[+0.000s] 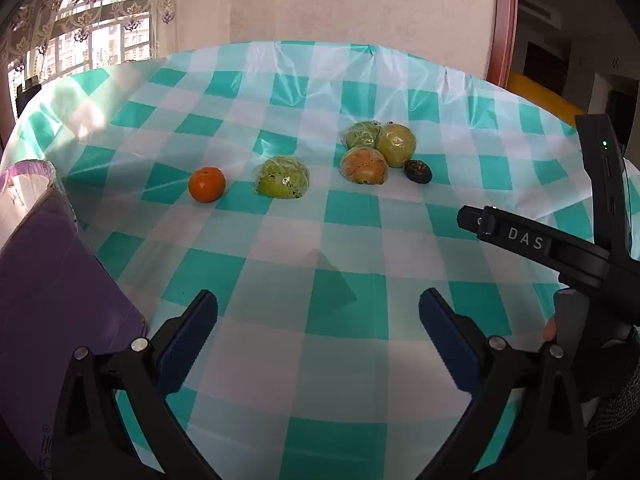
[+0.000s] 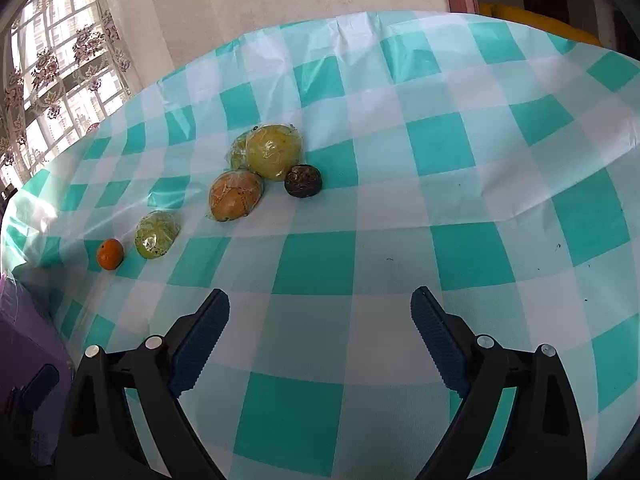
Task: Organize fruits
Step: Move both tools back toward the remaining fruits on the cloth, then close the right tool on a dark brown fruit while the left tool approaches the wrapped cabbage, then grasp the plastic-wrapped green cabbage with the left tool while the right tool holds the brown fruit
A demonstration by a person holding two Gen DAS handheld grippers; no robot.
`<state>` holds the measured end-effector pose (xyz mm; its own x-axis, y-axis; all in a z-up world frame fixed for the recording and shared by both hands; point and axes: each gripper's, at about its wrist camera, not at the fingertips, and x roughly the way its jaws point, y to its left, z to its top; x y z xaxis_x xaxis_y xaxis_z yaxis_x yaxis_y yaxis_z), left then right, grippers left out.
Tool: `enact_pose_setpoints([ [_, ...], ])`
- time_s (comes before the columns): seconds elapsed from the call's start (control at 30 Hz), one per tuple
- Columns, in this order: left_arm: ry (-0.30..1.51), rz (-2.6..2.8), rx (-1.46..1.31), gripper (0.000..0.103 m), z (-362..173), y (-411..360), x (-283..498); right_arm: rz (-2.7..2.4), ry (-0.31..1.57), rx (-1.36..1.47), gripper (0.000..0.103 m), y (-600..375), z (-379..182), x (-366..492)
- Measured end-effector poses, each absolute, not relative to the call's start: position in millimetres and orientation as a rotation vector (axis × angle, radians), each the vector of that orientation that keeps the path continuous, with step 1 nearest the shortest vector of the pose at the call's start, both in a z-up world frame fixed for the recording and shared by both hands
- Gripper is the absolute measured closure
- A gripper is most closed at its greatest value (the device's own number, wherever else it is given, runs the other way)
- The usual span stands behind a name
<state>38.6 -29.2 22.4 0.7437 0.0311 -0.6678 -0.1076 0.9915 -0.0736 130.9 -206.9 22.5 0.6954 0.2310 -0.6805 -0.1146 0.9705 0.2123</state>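
Left tongs (image 1: 318,308) and right tongs (image 2: 320,306) are held wide open — nothing gripped or touched. Wrapped fruits (image 1: 364,166) and the orange (image 1: 207,184) are spread on the table (image 1: 280,340), well ahead.

My left gripper (image 1: 318,336) hung over the teal-and-white checked tablecloth (image 1: 340,380), its blue-padded fingers (image 1: 188,344) spread wide with nothing between them. Well ahead of my fingertips and a little left sat a bare tangerine (image 1: 207,184), and just beside it a green fruit in clear wrap (image 1: 283,178). Farther ahead to the right, three more wrapped fruits (image 1: 378,150) huddled together, a small dark fruit (image 1: 418,171) touching their edge. A purple box (image 1: 52,280) stood close by my left finger. The right gripper (image 1: 560,248) reached in from my right.
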Motion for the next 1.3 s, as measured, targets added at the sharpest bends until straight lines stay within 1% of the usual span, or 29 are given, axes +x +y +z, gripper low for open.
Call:
enact_pose_setpoints([
  [0.07,0.773,0.074,-0.154,0.002,14,-22,63,0.196,0.795,0.102,0.016,-200,22,153],
  [0.1,0.773,0.074,-0.179,0.002,14,-18,72,0.199,0.812,0.072,0.021,-194,21,164],
  [0.27,0.77,0.077,-0.237,0.002,15,-5,105,0.221,0.869,0.073,0.029,-179,14,214],
  [0.4,0.791,0.115,-0.256,0.002,12,5,126,0.225,0.893,0.04,0.04,-166,10,243],
  [0.53,0.809,0.152,-0.253,0.002,11,12,143,0.206,0.906,-0.042,0.043,-149,8,256],
  [0.57,0.807,0.158,-0.25,0.002,11,13,148,0.188,0.907,-0.066,0.045,-146,8,257],
  [0.63,0.811,0.17,-0.245,0.002,11,15,157,0.181,0.897,-0.093,0.054,-140,8,255],
  [0.7,0.817,0.184,-0.247,0.002,11,18,168,0.194,0.892,-0.098,0.067,-137,9,253],
  [0.9,0.839,0.219,-0.255,0.002,9,26,202,0.229,0.893,0.031,0.067,-153,10,254],
  [1.0,0.866,0.231,-0.228,0.002,7,25,219,0.233,0.892,0.047,0.067,-160,10,253],
  [1.03,0.868,0.236,-0.217,0.005,7,25,223,0.234,0.892,0.05,0.067,-161,10,252],
  [1.1,0.899,0.24,-0.195,0.021,4,23,231,0.238,0.891,0.074,0.067,-166,9,253],
  [1.13,0.904,0.258,-0.165,0.033,3,21,233,0.24,0.891,0.088,0.067,-172,10,252],
  [1.17,0.902,0.251,-0.147,0.039,3,18,234,0.239,0.891,0.096,0.067,-176,11,252],
  [1.3,0.889,0.235,-0.173,0.04,5,22,233,0.225,0.89,0.077,0.067,-174,12,252],
])
